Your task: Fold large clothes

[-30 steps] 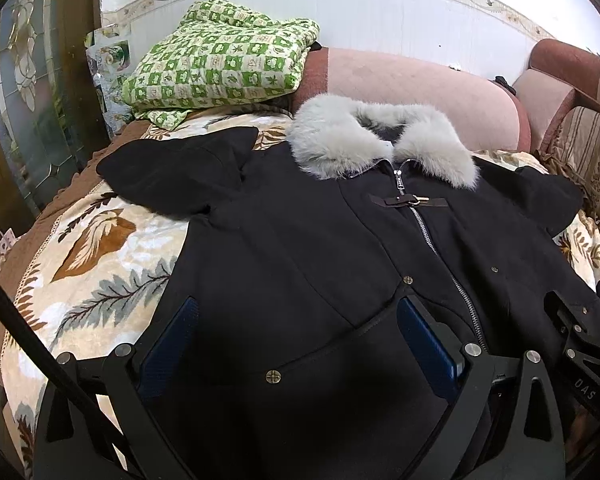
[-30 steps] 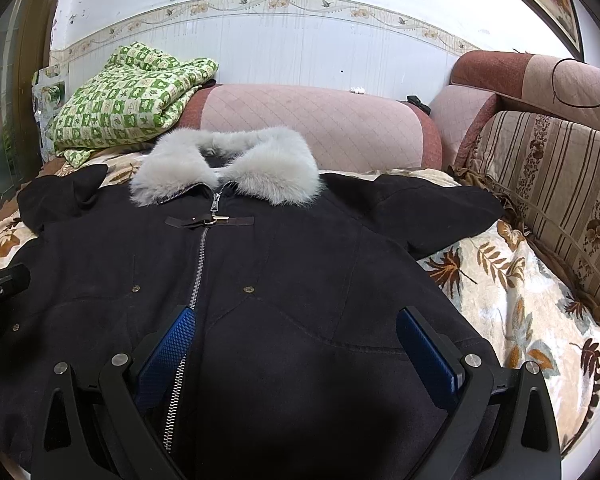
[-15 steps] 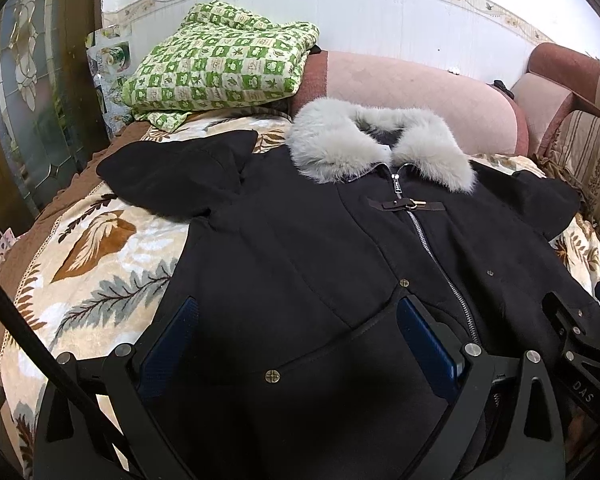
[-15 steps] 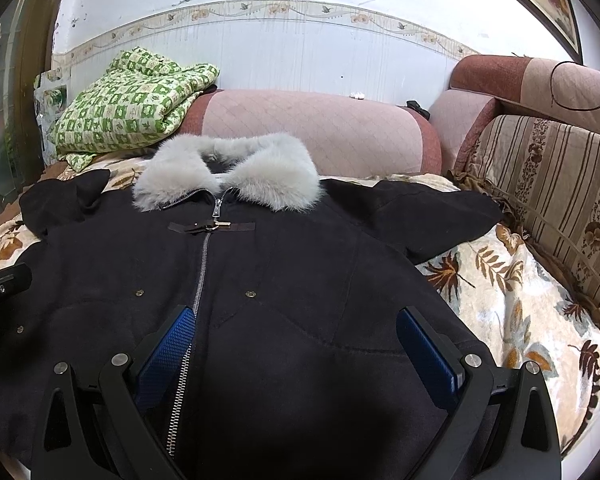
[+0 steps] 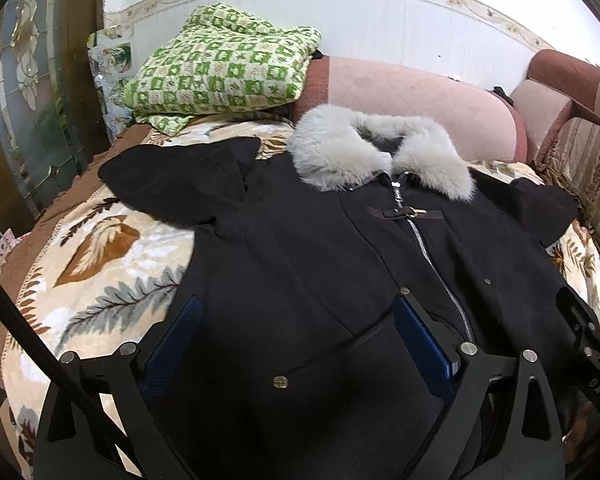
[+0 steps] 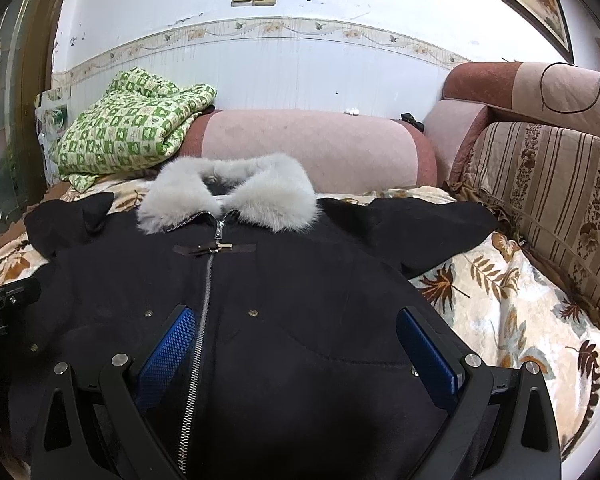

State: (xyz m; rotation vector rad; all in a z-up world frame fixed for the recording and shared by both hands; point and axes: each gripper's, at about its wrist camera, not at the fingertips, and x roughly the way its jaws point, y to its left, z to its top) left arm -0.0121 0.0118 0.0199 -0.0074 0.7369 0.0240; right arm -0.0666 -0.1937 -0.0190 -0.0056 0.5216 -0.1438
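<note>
Home living room, sofa point(image 6: 320, 148), floral blanket point(image 6: 500, 300), folded quilt point(image 6: 132, 132)

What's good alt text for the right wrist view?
A black coat with a grey fur collar lies spread flat, zipped, on a leaf-print blanket over a sofa. The open right gripper hovers over its lower front; a folded green quilt sits behind.

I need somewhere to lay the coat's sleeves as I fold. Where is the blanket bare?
Bare leaf blanket lies left of the black coat, below its sleeve, and right of it beside the striped cushion. Crowded behind: green quilt, fur collar.
</note>
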